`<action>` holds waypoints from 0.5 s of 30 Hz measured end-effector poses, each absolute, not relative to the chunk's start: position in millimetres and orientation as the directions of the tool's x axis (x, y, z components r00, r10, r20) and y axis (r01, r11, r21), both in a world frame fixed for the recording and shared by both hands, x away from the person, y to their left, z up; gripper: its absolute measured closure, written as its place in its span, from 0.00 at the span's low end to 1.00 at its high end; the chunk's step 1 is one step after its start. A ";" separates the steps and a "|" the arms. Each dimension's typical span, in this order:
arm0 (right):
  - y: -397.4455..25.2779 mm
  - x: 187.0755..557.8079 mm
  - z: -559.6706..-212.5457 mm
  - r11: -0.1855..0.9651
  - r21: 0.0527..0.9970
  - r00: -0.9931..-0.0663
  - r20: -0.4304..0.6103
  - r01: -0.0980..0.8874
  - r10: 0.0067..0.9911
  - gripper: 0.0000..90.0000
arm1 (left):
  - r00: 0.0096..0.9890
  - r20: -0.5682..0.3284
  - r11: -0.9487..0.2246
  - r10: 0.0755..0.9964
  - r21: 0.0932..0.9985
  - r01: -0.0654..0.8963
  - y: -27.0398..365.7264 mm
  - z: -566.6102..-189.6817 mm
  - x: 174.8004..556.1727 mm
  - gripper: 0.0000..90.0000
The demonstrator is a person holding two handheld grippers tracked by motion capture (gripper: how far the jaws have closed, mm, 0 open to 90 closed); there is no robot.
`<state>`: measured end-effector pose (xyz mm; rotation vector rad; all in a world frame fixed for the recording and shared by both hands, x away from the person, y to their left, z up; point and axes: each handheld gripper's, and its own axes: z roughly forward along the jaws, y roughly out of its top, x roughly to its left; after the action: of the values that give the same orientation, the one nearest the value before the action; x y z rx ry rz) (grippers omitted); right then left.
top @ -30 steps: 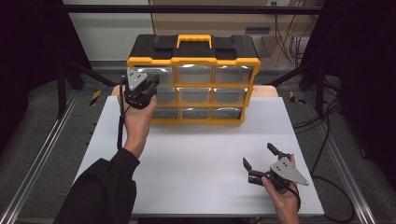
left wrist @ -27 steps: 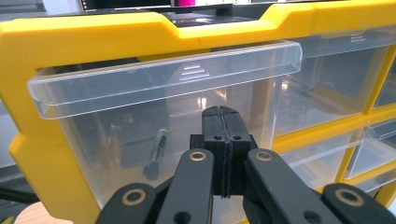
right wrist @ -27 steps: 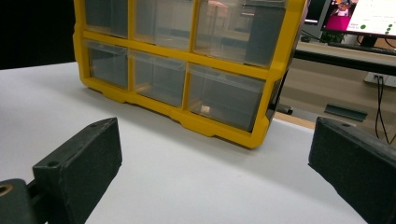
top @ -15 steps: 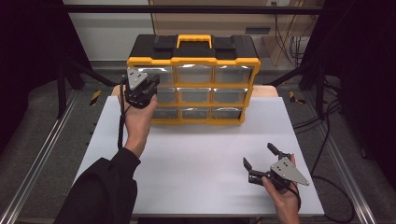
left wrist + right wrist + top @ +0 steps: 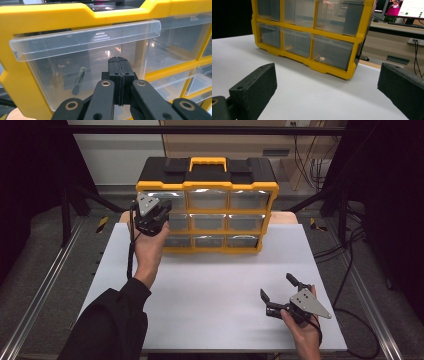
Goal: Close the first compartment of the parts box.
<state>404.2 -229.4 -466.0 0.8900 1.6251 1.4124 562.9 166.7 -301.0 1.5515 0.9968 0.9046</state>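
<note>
Nothing has shifted: left claw [image 5: 119,75], pressed together, fronts the clear plastic top-left drawer [image 5: 82,62] of the yellow organiser [image 5: 206,210]; next, hook its lip and pull.

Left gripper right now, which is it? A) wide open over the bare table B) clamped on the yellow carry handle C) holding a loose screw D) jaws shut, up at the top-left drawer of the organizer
D: in the left gripper view the left gripper has its two jaws pressed together just under the lip of the top-left drawer of the yellow organizer.
</note>
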 end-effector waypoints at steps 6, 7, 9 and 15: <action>-230.2 404.4 -465.8 0.128 0.992 -0.442 -0.109 0.012 0.890 0.03 | 0.368 0.045 -0.107 0.929 0.983 0.149 166.1 -300.7 565.1 1.00; -230.1 404.2 -465.7 0.128 0.992 -0.443 -0.110 0.011 0.889 0.03 | 0.367 0.047 -0.108 0.929 0.983 0.146 165.8 -300.6 565.2 1.00; -230.1 404.0 -465.7 0.130 0.992 -0.443 -0.112 0.010 0.890 0.03 | 0.365 0.052 -0.111 0.929 0.984 0.142 165.2 -301.0 565.3 1.00; -230.1 404.1 -465.7 0.130 0.991 -0.441 -0.112 0.011 0.891 0.03 | 0.367 0.052 -0.111 0.929 0.984 0.141 165.1 -301.4 566.5 1.00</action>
<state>404.1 -230.1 -465.7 0.8932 1.6229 1.4140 566.5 165.1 -301.4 1.5391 0.9979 0.9060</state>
